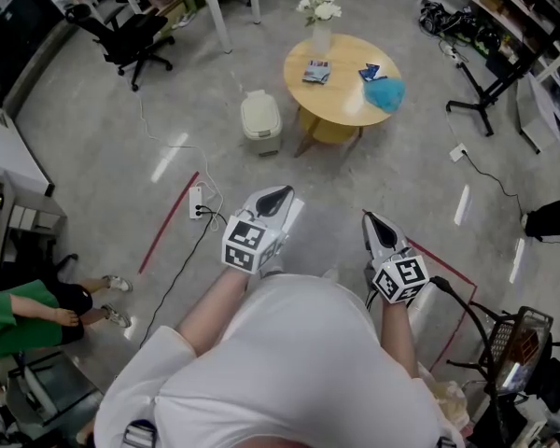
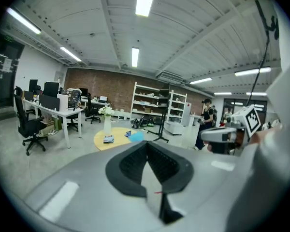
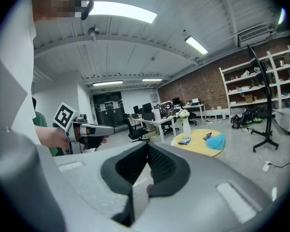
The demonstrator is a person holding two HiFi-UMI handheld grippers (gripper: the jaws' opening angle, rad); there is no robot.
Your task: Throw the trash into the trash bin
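A beige lidded trash bin point(image 1: 261, 119) stands on the floor just left of a round yellow table point(image 1: 341, 101). On the table lie a crumpled blue thing point(image 1: 385, 93), a small dark blue packet point(image 1: 370, 71) and a printed packet point(image 1: 316, 71), beside a vase of white flowers point(image 1: 320, 26). My left gripper point(image 1: 282, 192) and right gripper point(image 1: 368, 217) are held out side by side, well short of the table. Both are shut with nothing between the pads. The left gripper view looks past its shut tips point(image 2: 146, 145) to the far-off table point(image 2: 117, 138). The right gripper point(image 3: 148, 146) also faces the table point(image 3: 198, 141).
A power strip with cables point(image 1: 198, 203) and a red tape line point(image 1: 168, 222) lie on the floor ahead at left. A black office chair point(image 1: 131, 35) stands at the back left. A seated person in green point(image 1: 19, 315) is at my left, a wire cart point(image 1: 518, 343) at my right.
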